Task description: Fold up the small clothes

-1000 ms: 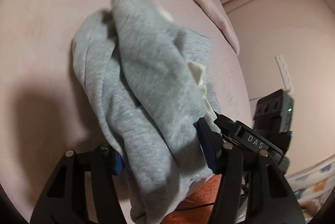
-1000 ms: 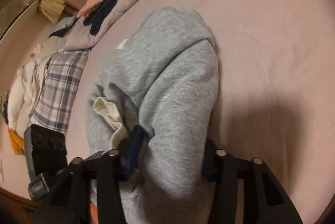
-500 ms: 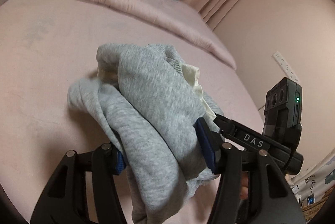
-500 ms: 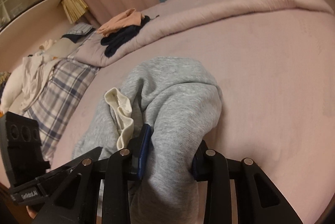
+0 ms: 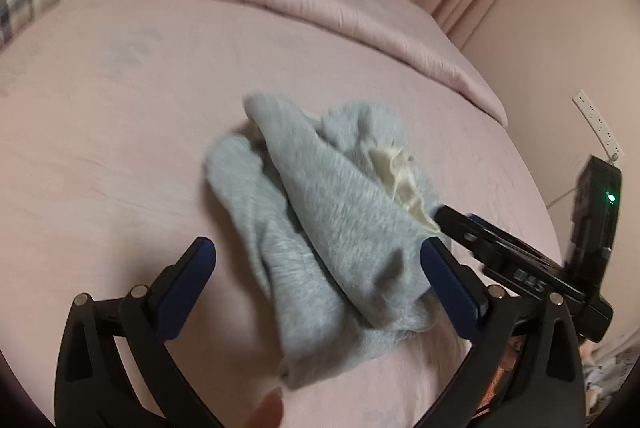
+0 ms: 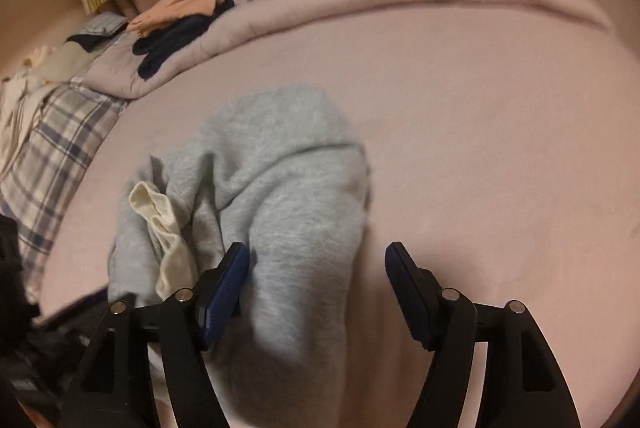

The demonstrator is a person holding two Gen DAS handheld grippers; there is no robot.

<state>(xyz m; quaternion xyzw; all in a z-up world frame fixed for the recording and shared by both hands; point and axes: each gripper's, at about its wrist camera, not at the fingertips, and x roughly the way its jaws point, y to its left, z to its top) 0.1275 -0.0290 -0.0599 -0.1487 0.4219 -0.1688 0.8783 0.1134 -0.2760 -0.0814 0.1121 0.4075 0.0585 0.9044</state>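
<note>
A small grey sweatshirt (image 5: 320, 228) with a cream inner collar (image 5: 400, 179) lies bunched on the pink bed (image 5: 120, 147). My left gripper (image 5: 316, 268) is open, its jaws wide apart around the garment's near end; the cloth rests against the right finger. In the right wrist view the same sweatshirt (image 6: 280, 187) lies crumpled, cream collar (image 6: 160, 220) at its left. My right gripper (image 6: 316, 280) is open; the cloth touches the left finger and there is a gap to the right finger.
A rolled pink duvet (image 5: 320, 11) runs along the far side of the bed, with dark and peach clothes (image 6: 176, 23) piled on it. A plaid cloth (image 6: 52, 155) lies at the left. The other gripper's body (image 5: 520, 268) is close on the right. A wall (image 5: 560, 67) lies beyond.
Both grippers have opened and let go of the sweatshirt, which has dropped onto the bed. Both have tilted up, showing more of the room.
</note>
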